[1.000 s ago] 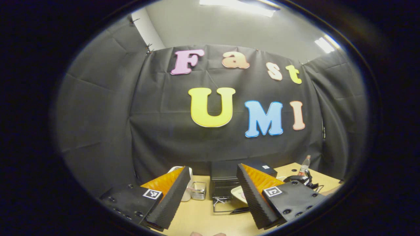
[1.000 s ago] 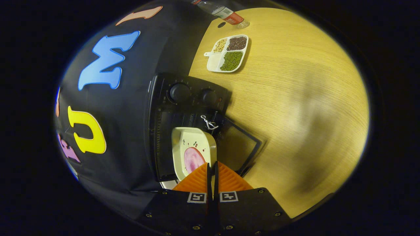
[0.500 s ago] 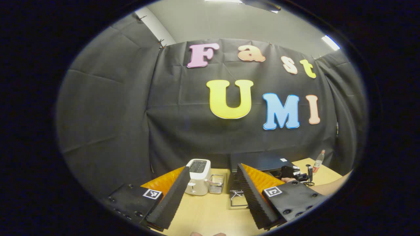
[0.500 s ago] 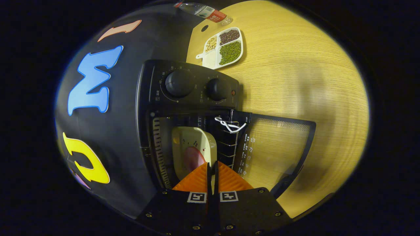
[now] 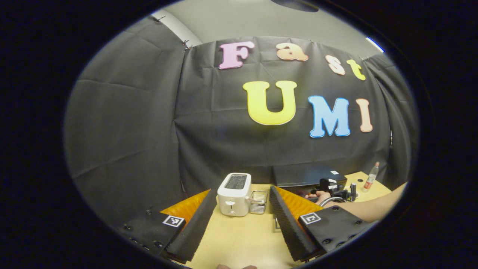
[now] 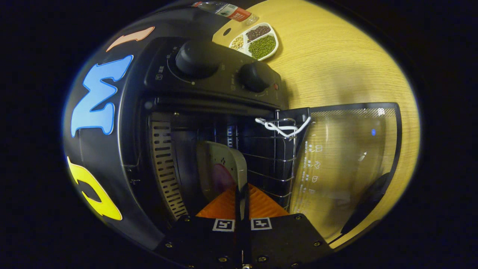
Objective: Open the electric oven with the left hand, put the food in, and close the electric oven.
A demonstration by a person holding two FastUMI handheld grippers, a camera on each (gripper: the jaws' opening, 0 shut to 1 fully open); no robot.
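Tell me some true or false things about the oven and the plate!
1. The oven door is shut. False: it hangs open.
2. The right gripper holds the plate. True.
3. The left gripper holds the toaster. False: it is open and holds nothing.
4. The plate is going into the oven. True.
5. The bean tray sits inside the oven. False: it is on the table.
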